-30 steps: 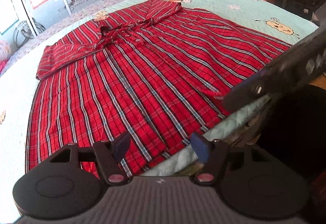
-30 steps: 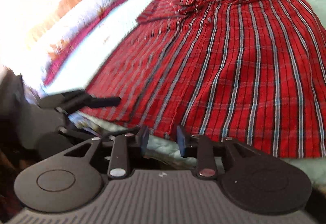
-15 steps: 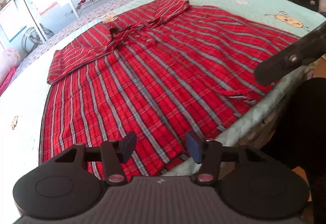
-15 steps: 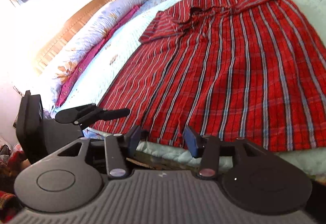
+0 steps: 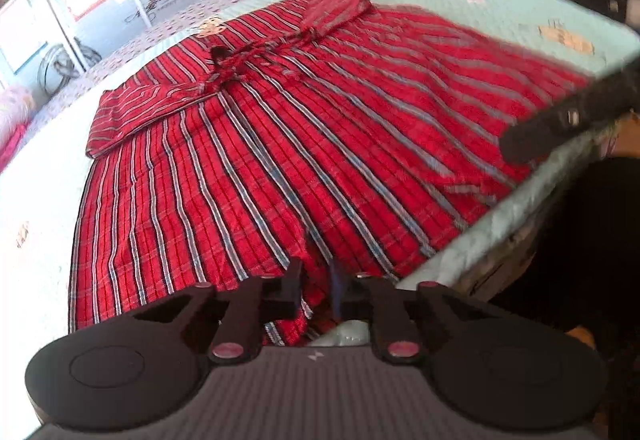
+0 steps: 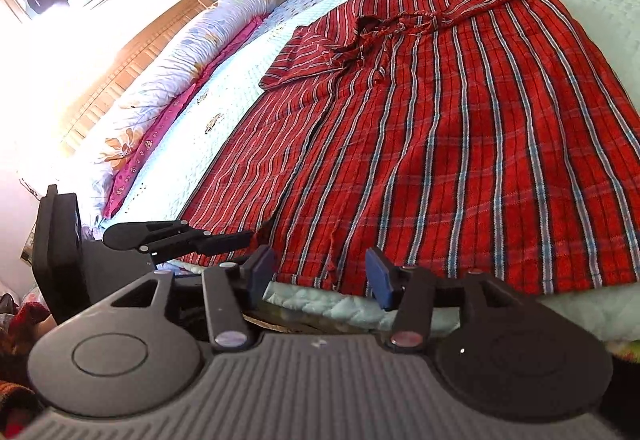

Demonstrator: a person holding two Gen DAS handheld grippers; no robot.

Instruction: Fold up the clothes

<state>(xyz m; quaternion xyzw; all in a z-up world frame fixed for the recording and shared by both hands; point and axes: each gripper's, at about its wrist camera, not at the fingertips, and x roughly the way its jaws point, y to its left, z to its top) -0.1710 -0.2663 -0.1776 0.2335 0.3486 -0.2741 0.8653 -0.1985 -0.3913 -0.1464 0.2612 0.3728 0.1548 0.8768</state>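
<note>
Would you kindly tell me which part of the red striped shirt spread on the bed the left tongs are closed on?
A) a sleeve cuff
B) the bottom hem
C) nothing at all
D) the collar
B: the left tongs are pinched on the bottom hem of the red striped shirt, at the near edge of the pale green quilted bed.

A red plaid shirt (image 5: pixel 304 144) with blue and white stripes lies spread flat and face up across the middle of both frames, collar toward the top, short sleeves folded in at upper left and upper centre, and its hem bunched at bottom centre.
</note>
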